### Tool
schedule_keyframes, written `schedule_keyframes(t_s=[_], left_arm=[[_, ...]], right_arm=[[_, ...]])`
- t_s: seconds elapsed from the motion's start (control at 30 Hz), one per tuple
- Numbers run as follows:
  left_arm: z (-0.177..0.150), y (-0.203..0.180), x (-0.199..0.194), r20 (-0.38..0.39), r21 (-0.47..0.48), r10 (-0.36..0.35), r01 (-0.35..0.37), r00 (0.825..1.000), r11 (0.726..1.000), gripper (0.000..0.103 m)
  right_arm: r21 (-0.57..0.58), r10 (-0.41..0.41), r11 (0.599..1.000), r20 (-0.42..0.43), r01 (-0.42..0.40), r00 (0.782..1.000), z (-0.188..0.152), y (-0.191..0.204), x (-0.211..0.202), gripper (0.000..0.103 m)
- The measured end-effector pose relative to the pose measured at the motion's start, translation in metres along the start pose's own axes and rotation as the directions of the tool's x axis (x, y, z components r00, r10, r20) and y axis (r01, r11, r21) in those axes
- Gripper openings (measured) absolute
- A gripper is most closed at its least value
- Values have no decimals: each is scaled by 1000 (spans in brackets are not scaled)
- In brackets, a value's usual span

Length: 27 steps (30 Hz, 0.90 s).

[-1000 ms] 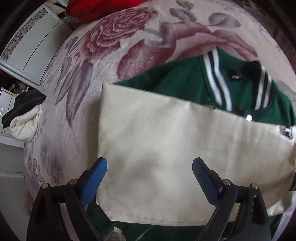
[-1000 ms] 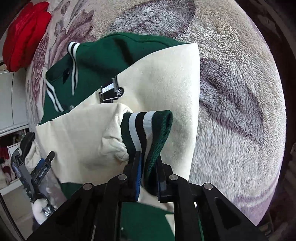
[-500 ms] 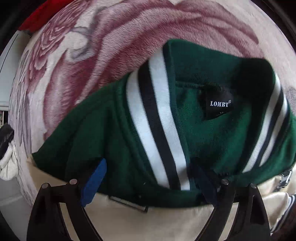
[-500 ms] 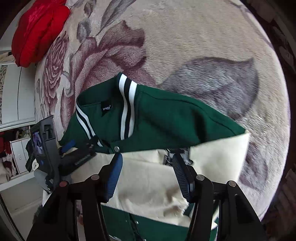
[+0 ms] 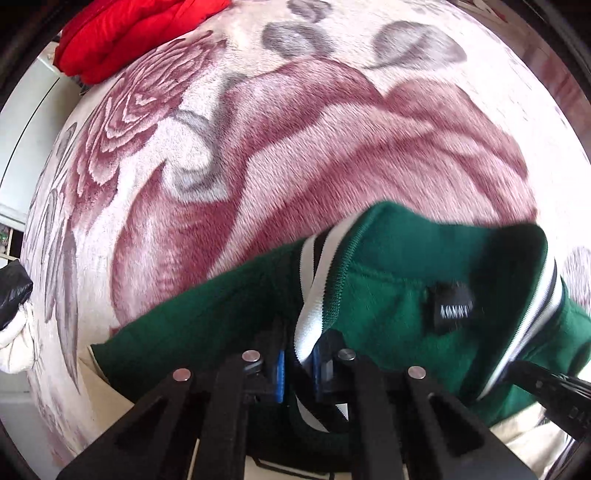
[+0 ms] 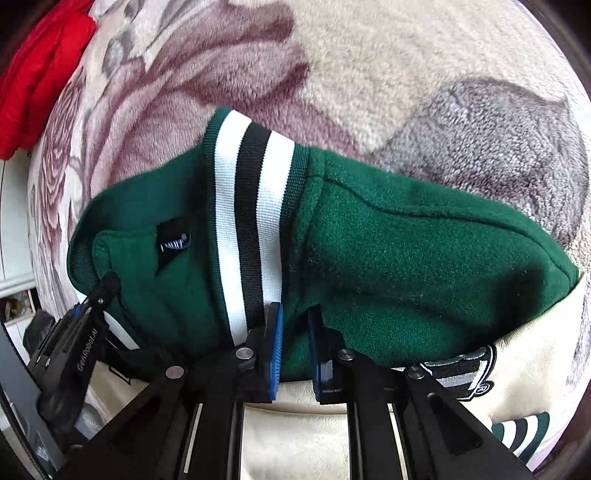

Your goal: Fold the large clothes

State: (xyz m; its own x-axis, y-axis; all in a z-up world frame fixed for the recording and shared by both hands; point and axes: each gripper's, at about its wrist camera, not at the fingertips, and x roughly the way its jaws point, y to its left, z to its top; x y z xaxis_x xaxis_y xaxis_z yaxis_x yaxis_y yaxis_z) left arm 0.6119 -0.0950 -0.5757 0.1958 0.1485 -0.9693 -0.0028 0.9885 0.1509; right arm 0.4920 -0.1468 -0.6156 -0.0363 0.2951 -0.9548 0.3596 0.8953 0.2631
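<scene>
A green varsity jacket with cream sleeves lies on a floral blanket. Its striped collar is pinched between the blue pads of my left gripper, which is shut on it. In the right wrist view the same collar runs down beside my right gripper. Those jaws are closing, with a fold of green shoulder fabric pressed between them. The left gripper shows at the far side of the neck opening, near the black label.
A red garment lies at the blanket's far left corner. White furniture stands past the left edge, with a black and white bundle below it. The blanket stretches beyond the collar.
Both grippers moved from the folded sleeves up to the neck. The left went from wide open to shut on the collar. The right let go of the striped cuff, opened, then closed on green fabric.
</scene>
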Motion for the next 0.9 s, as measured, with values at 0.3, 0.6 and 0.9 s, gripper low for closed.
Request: schedule_keyframes(t_s=[0.3,0.6,0.9], left_arm=[[8,1,7,-52,42,7,-5,999,999,16],[-47,17,-86,74,61,-137,132,988,989,94],[-180,15,-102,-49,9,-90,90,995,996,94]], right_arm=[[8,-12,1000,-42,13,999,27,11,5,14],[-42,199,979,-55,-202,978,-58,-89,-119,62],[47,-43,998,-146,51,988,-192,-242,-100,62]])
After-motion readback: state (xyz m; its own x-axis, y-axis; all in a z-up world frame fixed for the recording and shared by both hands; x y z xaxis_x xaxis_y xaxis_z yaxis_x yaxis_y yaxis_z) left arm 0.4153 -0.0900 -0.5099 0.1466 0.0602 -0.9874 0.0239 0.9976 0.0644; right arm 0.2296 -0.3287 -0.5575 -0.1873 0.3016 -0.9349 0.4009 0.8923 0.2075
